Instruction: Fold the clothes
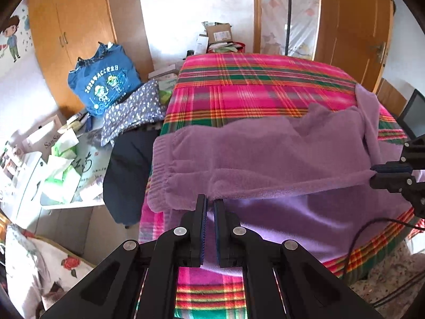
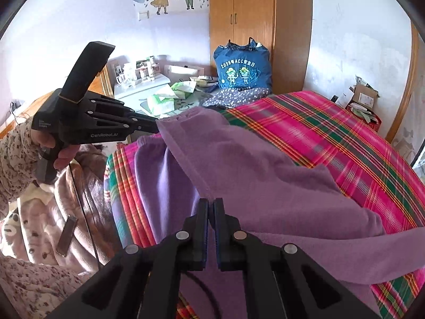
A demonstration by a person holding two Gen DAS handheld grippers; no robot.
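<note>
Purple fleece trousers (image 1: 265, 154) (image 2: 265, 186) lie across a bed under a pink plaid blanket (image 1: 252, 79) (image 2: 345, 133). Their ribbed waistband (image 1: 159, 164) points left. My left gripper (image 1: 209, 199) (image 2: 157, 127) is shut on the near edge by the waistband, and a hand in a floral sleeve (image 2: 16, 154) holds it. My right gripper (image 2: 211, 203) (image 1: 373, 172) is shut on the same edge farther right. The pinched edge hangs raised between them, over a smoother lilac layer (image 1: 292, 226) (image 2: 151, 186).
Left of the bed are a dark garment (image 1: 127, 175), a dotted cloth (image 1: 132, 111) and a blue printed bag (image 1: 103, 87) (image 2: 241, 66). A cluttered white bedside cabinet (image 1: 29, 175) (image 2: 143, 85) holds tissue packs. Wooden wardrobes and a cardboard box (image 1: 219, 34) stand behind. A cable (image 1: 372, 226) trails at the right.
</note>
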